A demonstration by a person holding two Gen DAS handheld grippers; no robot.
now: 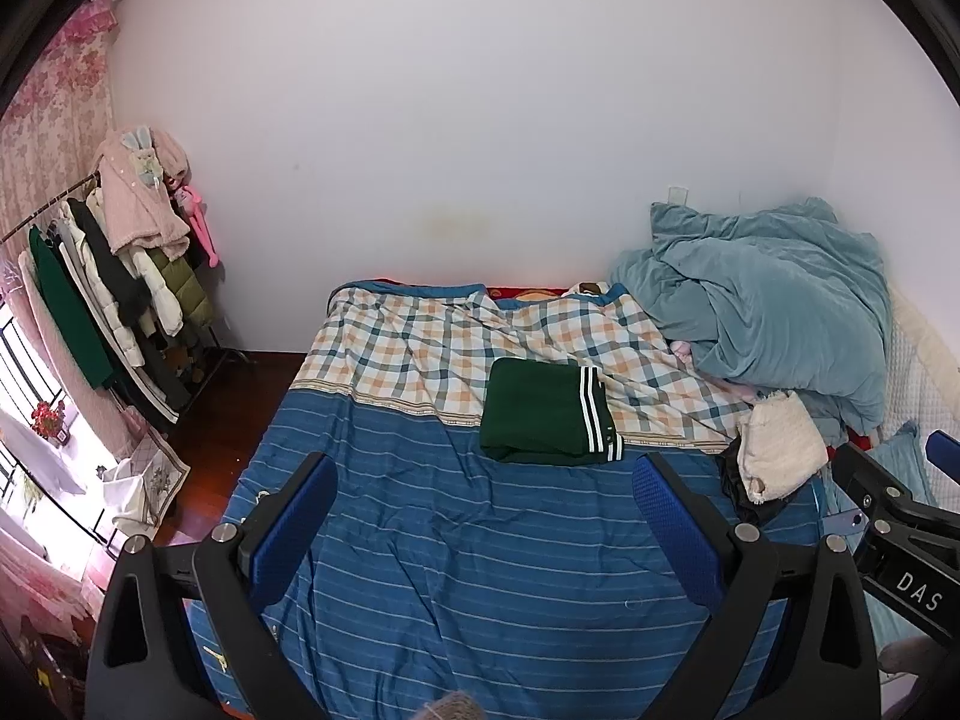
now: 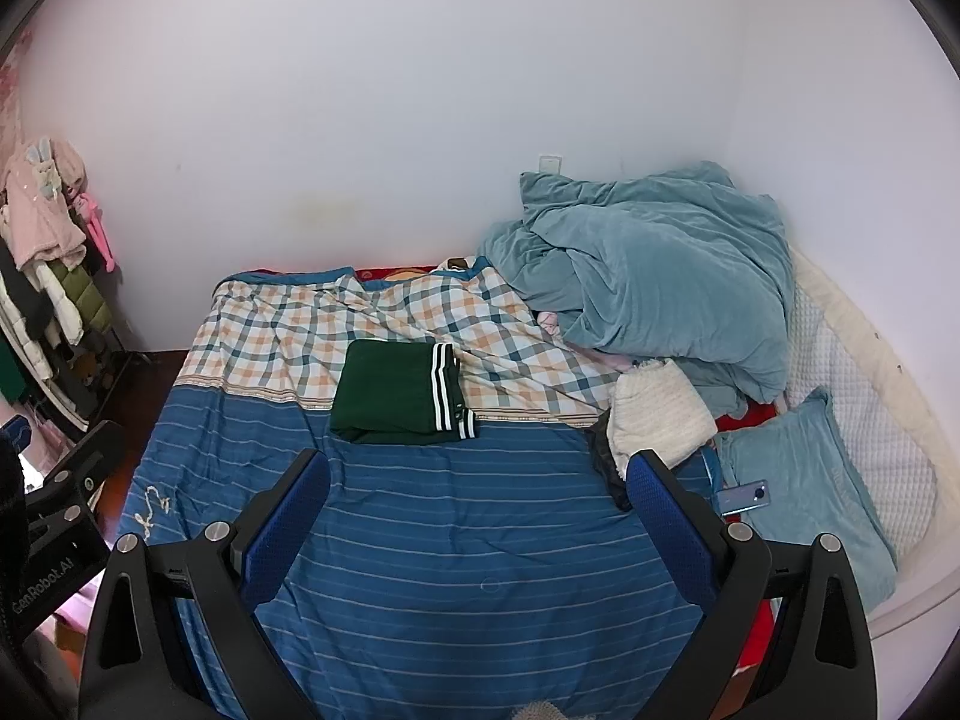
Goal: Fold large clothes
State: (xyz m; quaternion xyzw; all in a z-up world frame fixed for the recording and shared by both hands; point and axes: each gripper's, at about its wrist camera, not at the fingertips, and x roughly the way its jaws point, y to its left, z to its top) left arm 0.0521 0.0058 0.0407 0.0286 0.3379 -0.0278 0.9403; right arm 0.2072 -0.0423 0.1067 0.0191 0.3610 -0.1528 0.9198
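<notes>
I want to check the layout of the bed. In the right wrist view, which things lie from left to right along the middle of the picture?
Clothes rack → green garment → cream cloth → phone → blue pillow

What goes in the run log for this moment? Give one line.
left claw: open, empty | right claw: open, empty | green garment: folded, on bed | cream garment: unfolded, right of it

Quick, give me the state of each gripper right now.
Left gripper: open, holding nothing, above the blue striped bedspread.
Right gripper: open, holding nothing; the folded green garment lies ahead, untouched.
</notes>
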